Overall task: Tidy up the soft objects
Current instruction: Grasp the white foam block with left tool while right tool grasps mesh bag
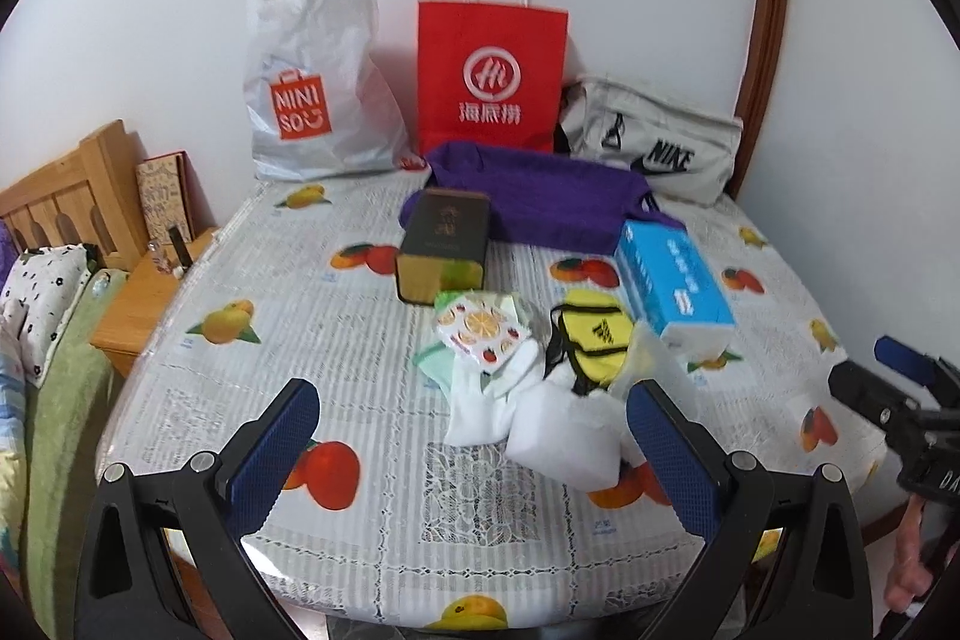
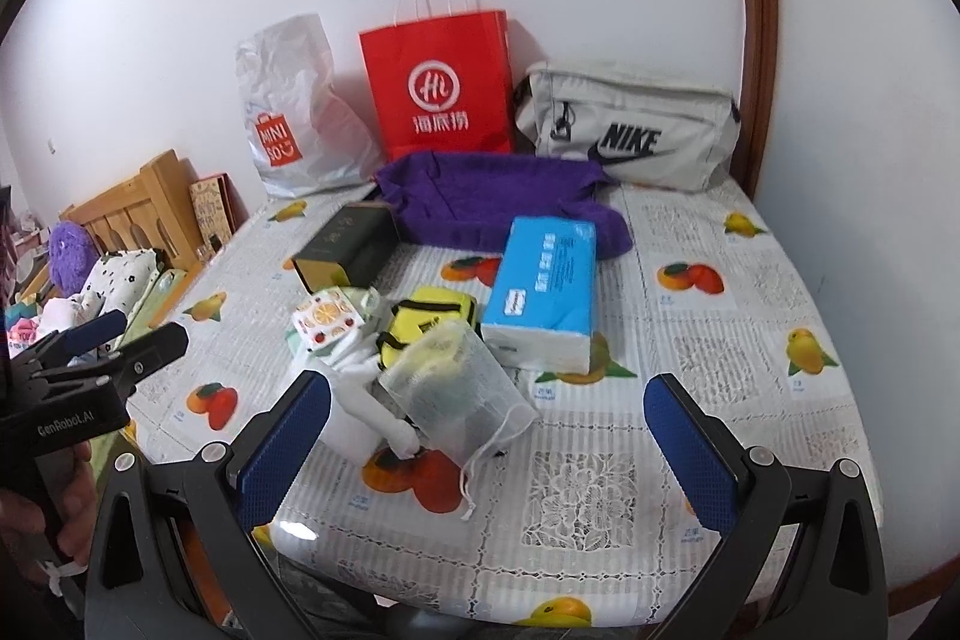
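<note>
A heap of soft things lies mid-table: white socks (image 1: 480, 400) (image 2: 366, 394), a fruit-print packet (image 1: 480, 325) (image 2: 327, 319), a yellow pouch (image 1: 594, 334) (image 2: 429, 322) and a sheer mesh drawstring bag (image 2: 462, 400) (image 1: 651, 370). A purple cloth basket (image 1: 540, 196) (image 2: 492, 196) sits behind them. My left gripper (image 1: 474, 454) is open and empty, just in front of the heap. My right gripper (image 2: 489, 451) is open and empty, over the table's near edge with the mesh bag between its blue pads.
A blue tissue pack (image 1: 675, 280) (image 2: 543, 286) and a dark tin box (image 1: 444, 244) (image 2: 348, 250) flank the heap. A Miniso bag (image 1: 306, 82), red paper bag (image 1: 489, 76) and Nike bag (image 1: 654, 142) stand against the wall. A bed (image 1: 54, 340) lies left.
</note>
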The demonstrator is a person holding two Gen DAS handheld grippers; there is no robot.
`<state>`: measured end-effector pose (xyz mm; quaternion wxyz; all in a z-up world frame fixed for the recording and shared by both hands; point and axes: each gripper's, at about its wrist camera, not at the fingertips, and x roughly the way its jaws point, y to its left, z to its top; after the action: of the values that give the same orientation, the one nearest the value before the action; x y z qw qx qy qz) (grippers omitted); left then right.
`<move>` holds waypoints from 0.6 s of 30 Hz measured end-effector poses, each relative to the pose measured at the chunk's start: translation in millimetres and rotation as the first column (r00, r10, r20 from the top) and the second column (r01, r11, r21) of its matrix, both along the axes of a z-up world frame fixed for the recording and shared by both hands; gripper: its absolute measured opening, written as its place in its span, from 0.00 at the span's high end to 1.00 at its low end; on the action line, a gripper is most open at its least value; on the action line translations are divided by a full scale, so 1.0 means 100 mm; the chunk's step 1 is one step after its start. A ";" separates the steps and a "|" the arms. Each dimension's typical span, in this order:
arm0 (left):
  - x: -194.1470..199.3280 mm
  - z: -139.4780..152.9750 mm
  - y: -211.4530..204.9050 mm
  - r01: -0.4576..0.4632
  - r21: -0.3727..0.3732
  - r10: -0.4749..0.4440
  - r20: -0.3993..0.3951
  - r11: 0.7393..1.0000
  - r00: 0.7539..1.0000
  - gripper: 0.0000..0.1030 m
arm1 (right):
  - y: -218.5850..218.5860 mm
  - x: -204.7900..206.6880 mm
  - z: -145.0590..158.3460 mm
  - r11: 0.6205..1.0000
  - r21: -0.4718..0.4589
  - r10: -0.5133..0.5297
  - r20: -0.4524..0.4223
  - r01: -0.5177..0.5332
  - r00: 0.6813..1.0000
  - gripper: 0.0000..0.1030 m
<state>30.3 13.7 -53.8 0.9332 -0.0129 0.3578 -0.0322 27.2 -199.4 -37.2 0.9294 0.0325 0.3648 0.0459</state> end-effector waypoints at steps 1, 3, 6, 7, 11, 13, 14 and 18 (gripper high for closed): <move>0.02 -0.06 -0.02 0.010 0.005 -0.010 -0.013 1.000 1.000 0.00 | -0.01 0.03 -0.05 1.000 -0.001 0.000 -0.007 0.000 1.000 0.00; 0.07 -0.17 -0.07 0.037 0.006 -0.037 -0.038 0.999 0.999 0.00 | -0.03 0.08 -0.14 1.000 0.000 0.004 -0.021 -0.004 1.000 0.00; 0.13 -0.32 -0.13 0.066 -0.002 -0.066 -0.073 0.998 0.995 0.00 | -0.04 0.14 -0.29 1.000 0.000 0.015 -0.046 -0.015 0.999 0.00; 0.15 -0.37 -0.15 0.076 -0.003 -0.076 -0.084 0.997 0.994 0.00 | -0.04 0.15 -0.34 1.000 -0.001 0.019 -0.052 -0.019 0.998 0.00; 0.23 -0.58 -0.26 0.127 -0.001 -0.127 -0.128 0.992 0.984 0.00 | -0.04 0.25 -0.54 1.000 -0.007 0.029 -0.093 -0.030 0.995 0.00; 0.21 -0.64 -0.29 0.157 0.002 -0.155 -0.122 0.988 0.980 0.00 | -0.06 0.30 -0.63 1.000 -0.005 0.029 -0.114 -0.030 0.993 0.00; 0.19 -0.66 -0.33 0.169 0.017 -0.166 -0.111 0.985 0.980 0.00 | -0.07 0.32 -0.66 1.000 -0.002 0.029 -0.120 -0.029 0.992 0.00; 0.20 -0.75 -0.47 0.195 0.107 -0.184 -0.111 0.975 0.977 0.00 | -0.17 0.42 -0.78 1.000 0.023 0.019 -0.147 -0.016 0.989 0.00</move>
<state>49.9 -33.3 -129.0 0.9058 0.0747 0.4050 -0.0993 68.7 -215.9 -115.0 0.8990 0.0429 0.4323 0.0554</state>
